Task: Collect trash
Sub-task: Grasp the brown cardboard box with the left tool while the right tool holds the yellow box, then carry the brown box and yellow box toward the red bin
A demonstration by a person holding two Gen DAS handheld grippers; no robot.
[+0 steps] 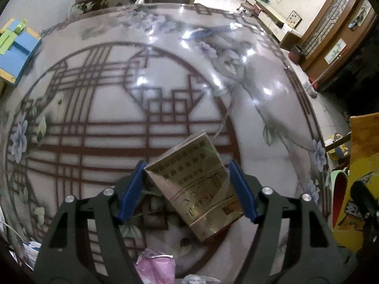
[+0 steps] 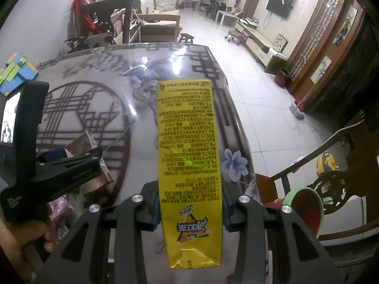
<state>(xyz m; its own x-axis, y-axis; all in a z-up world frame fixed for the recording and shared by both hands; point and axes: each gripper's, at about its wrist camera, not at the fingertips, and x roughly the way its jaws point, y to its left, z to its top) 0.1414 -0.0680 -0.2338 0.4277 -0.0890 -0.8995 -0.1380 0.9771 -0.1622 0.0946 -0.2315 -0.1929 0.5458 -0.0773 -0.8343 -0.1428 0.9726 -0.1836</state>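
We are seeing a small gold, glossy cardboard box (image 1: pixel 201 187) printed with dark lettering sitting tilted over the patterned tabletop, one corner pointing toward the camera. We are also looking at a tall yellow drink carton (image 2: pixel 189 165) covered in fine dark print, lying lengthwise away from the lens, its folded end nearest us. Crumpled pink plastic wrapping (image 1: pixel 156 269) is lying just below the box.

We note a white tiled floor (image 2: pixel 267 108), glossy patterned table (image 1: pixel 165 75) — wall-mounted TV (image 2: pixel 279 6), sofa (image 2: pixel 163 1) beyond.
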